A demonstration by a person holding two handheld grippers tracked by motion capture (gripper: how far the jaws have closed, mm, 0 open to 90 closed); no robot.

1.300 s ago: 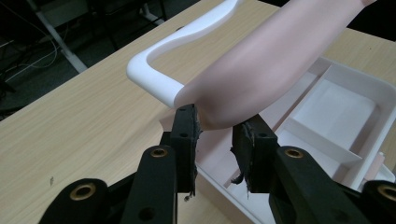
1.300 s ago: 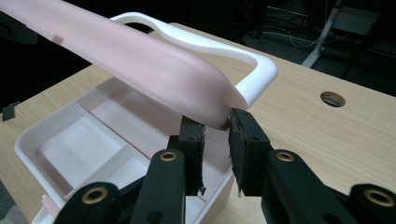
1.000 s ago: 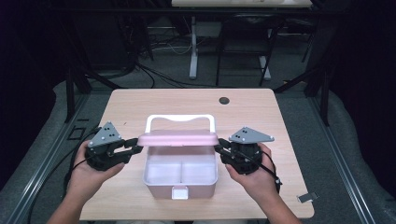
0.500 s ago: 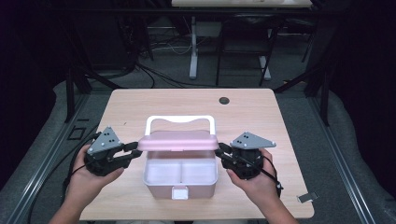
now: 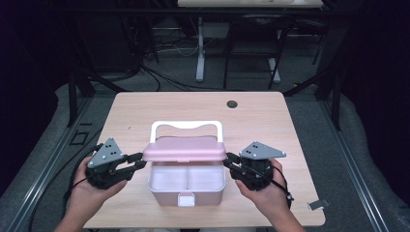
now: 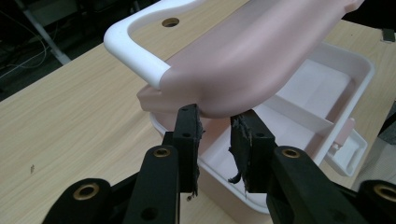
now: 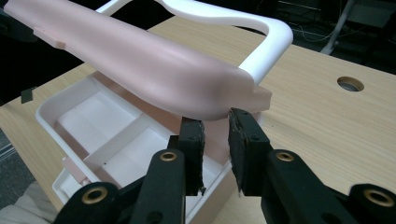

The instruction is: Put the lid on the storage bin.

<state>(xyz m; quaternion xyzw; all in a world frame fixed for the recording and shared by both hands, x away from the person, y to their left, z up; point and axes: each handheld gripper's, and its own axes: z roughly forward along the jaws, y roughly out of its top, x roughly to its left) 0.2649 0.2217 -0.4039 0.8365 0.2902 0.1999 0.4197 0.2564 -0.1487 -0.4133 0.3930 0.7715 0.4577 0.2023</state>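
Lowered pink lid [image 5: 184, 148] spans left gripper [image 5: 140, 162], right gripper [image 5: 228, 160].

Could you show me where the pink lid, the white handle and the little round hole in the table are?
pink lid [image 5: 184, 149], high view, middle of its top.
white handle [image 5: 186, 125], high view, its far bar.
round hole [image 5: 232, 104], high view, its dark centre.

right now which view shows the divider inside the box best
The left gripper view: the divider runs clear across the open white box. In the right gripper view the pink lid overhangs part of it. The high view shows a faint line.
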